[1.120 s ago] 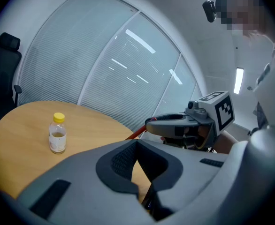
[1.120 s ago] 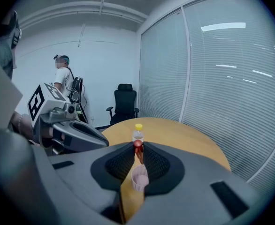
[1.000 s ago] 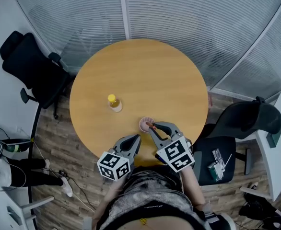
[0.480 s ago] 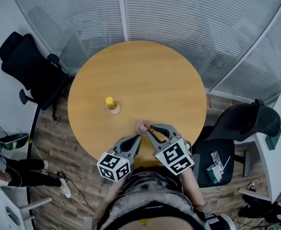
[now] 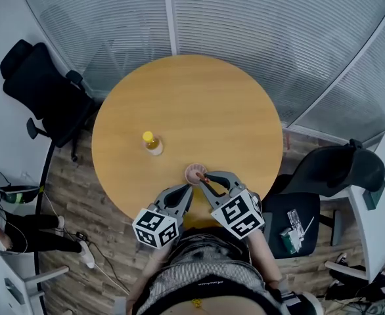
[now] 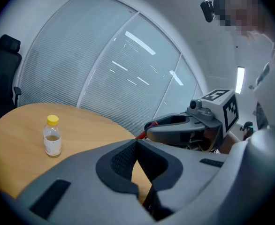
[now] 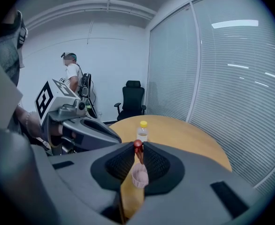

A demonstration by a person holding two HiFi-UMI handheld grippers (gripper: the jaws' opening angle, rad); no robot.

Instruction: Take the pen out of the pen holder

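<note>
Little has shifted since a second ago. At lower centre the left gripper (image 5: 184, 190) idles, jaws closed on nothing. Right of it, the small pink pen holder (image 5: 194, 172) stands near the table (image 5: 192, 104) edge. Its red-topped pen (image 7: 138, 148), still seated, is pinched by the right gripper (image 5: 205, 178). Extraction looks about to start and calls for a straight upward lift.

You have two tongs at work: one left tongs (image 5: 184, 190) and one right tongs (image 5: 207, 176). There is one round counter (image 5: 192, 97), and on it you can count one bottle (image 5: 152, 143) with a yellow cap, one pink pen holder (image 5: 194, 172) and one red-topped pen (image 7: 138, 150). Two black office chairs stand by: the left chair (image 5: 45, 90) and the right chair (image 5: 337, 166). One other person (image 7: 73, 76) stands beyond them.
</note>
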